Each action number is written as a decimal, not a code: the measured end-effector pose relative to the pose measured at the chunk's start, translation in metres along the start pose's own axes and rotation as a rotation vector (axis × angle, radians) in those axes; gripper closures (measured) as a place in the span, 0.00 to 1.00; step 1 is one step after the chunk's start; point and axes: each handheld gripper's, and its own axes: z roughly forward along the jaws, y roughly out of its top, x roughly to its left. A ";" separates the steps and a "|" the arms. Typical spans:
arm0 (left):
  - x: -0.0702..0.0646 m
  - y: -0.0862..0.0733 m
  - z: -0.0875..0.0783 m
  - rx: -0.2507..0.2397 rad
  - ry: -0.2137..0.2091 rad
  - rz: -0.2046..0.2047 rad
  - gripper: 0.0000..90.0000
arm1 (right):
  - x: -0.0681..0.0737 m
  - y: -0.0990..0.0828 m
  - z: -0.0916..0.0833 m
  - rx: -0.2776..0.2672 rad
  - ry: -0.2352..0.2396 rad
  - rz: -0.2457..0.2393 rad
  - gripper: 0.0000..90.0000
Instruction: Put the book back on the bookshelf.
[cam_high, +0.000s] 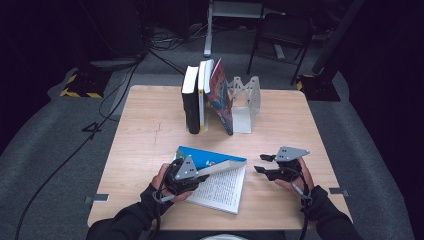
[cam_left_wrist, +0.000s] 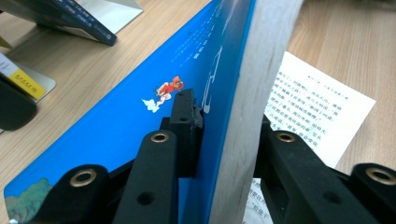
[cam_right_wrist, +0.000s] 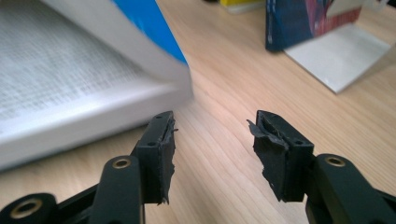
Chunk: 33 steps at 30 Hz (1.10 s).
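Blue-covered and thick, an open book is seen lying at the near edge of the pale wood-grain counter, its white printed pages turned up. The block of pages with the blue cover is lifted at a slant and is clamped by the left hand-held gripper; in the left gripper view one black jaw is pressed on the glossy blue cover, beside a small red-and-white figure printed there, and the other on the page side, so the matt grey fore-edge stands between them. A single loose-looking leaf with dense print is seen flat beneath the raised block.

To the right of the book, the right hand-held gripper is held apart from it, jaws moderately wide with nothing between them; worn, ragged black pads are shown above bare wood in the right gripper view.

Beyond the book, a white metal bookend with a cut-out zigzag back is placed at the far middle of the counter. Against its left side a colourful book is leaned, and left of that a white-and-yellow volume and a black one stand upright. Their titles are too small to read. The open book's near left corner is hidden by the left hand, and the book is blurred in the right gripper view.
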 end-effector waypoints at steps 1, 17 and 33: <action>0.000 -0.001 -0.001 -0.008 0.004 0.000 0.82 | 0.000 -0.001 0.003 0.018 -0.004 -0.004 0.53; 0.005 -0.002 -0.006 -0.012 -0.030 -0.025 0.82 | 0.019 0.000 0.052 0.047 0.133 -0.043 0.55; 0.000 0.003 -0.041 -0.061 -0.104 -0.103 0.80 | 0.043 0.047 0.003 -0.221 0.159 -0.041 0.68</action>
